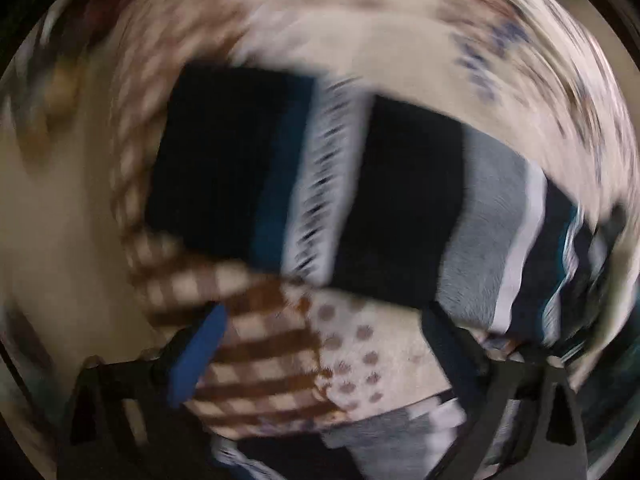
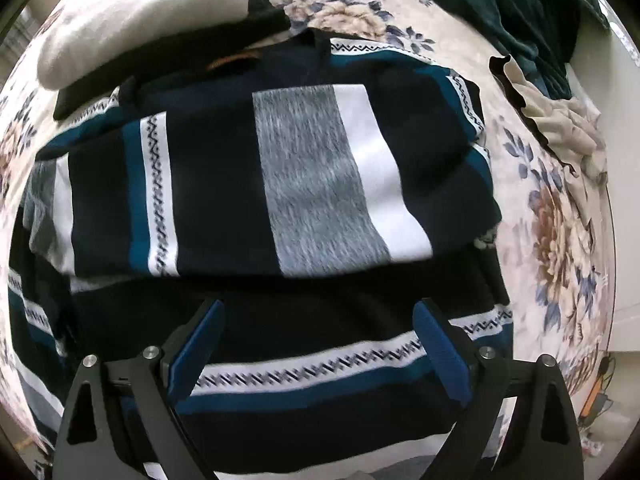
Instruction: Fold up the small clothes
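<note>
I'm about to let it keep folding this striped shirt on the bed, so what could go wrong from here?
1. The striped shirt is folded over on itself, and the right gripper has open jaws over the lower layer; closing there might pinch one layer and drag the fold apart.
2. A beige garment and a cream folded item lie close by on the floral bedspread; a sweep could snag them.
3. The left wrist view is badly blurred, so a grasp there may miss.
</note>
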Tool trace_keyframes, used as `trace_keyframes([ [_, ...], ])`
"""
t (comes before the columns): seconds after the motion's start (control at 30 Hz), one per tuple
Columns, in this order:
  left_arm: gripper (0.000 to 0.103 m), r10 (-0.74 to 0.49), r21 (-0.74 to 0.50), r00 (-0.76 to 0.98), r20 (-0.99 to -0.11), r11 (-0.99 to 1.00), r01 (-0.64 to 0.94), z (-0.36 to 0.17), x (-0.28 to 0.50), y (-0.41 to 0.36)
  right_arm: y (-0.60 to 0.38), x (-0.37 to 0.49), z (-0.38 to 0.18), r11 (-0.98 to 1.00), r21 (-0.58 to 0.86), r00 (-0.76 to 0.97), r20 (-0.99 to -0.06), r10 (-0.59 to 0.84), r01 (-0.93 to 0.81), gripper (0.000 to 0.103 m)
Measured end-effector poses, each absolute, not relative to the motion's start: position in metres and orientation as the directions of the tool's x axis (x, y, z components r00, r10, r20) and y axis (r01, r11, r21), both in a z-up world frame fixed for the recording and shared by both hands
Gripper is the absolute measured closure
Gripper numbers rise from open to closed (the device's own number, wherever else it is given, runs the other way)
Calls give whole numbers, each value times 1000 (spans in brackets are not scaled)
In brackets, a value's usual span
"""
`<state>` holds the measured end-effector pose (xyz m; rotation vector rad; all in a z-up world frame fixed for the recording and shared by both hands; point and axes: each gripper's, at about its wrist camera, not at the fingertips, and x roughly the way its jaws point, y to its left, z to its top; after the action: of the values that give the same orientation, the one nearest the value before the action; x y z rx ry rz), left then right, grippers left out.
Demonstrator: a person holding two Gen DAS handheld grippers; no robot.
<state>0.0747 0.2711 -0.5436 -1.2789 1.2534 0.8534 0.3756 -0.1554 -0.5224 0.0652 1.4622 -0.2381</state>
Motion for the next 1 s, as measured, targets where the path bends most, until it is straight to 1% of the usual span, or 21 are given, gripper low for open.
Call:
trace_keyframes([
  [0.03, 16, -201, -247, 227, -953, 80, -966, -552, 65, 274, -157, 373, -523, 979, -104, 84, -989, -120, 177, 7],
  [0.07, 24, -207, -277, 273, -939, -10, -961, -561, 55, 279, -156, 371, -523, 982, -107, 79, -990, -120, 154, 7],
  [0.13, 29, -168, -331, 357, -919, -160, -930, -570, 41, 292, -150, 368, -522, 988, -108, 83, -990, -117, 113, 7],
  [0.17, 41, -142, -340, 371, -917, -206, -918, -572, 36, 298, -147, 368, -522, 990, -111, 85, -989, -119, 90, 7],
  [0.2, 48, -113, -344, 382, -917, -259, -903, -574, 32, 304, -141, 368, -522, 990, -115, 88, -989, -121, 78, 7],
  [0.27, 78, -70, -336, 377, -924, -322, -885, -575, 28, 313, -137, 366, -519, 991, -119, 93, -988, -124, 55, 7],
  [0.3, 87, -43, -344, 379, -924, -333, -878, -574, 28, 316, -134, 366, -517, 991, -124, 93, -987, -128, 51, 7],
  [0.33, 99, -3, -362, 384, -923, -327, -873, -569, 32, 320, -133, 366, -517, 990, -130, 94, -987, -134, 48, 7],
  [0.4, 99, 48, -371, 372, -927, -273, -888, -555, 44, 329, -132, 367, -516, 986, -162, 98, -981, -166, 45, 7],
  [0.5, 99, 136, -361, 347, -928, -97, -927, -524, 77, 338, -128, 371, -518, 977, -212, 92, -973, -213, 18, 7],
  [0.6, 99, 229, -315, 338, -913, 133, -940, -489, 117, 336, -128, 374, -519, 974, -224, 99, -970, -224, 9, 7],
  [0.7, 99, 292, -262, 386, -875, 384, -885, -449, 169, 314, -135, 374, -518, 979, -200, 105, -974, -202, 23, 7],
  [0.77, 99, 284, -243, 435, -854, 522, -818, -430, 198, 289, -142, 372, -518, 984, -176, 101, -979, -179, 40, 7],
  [0.87, 99, 216, -223, 494, -842, 694, -684, -418, 253, 237, -163, 365, -522, 987, -140, 83, -986, -147, 82, 7],
  [1.0, 99, 63, -245, 538, -840, 841, -482, -420, 322, 142, -198, 347, -534, 982, -107, 48, -992, -116, 156, 7],
])
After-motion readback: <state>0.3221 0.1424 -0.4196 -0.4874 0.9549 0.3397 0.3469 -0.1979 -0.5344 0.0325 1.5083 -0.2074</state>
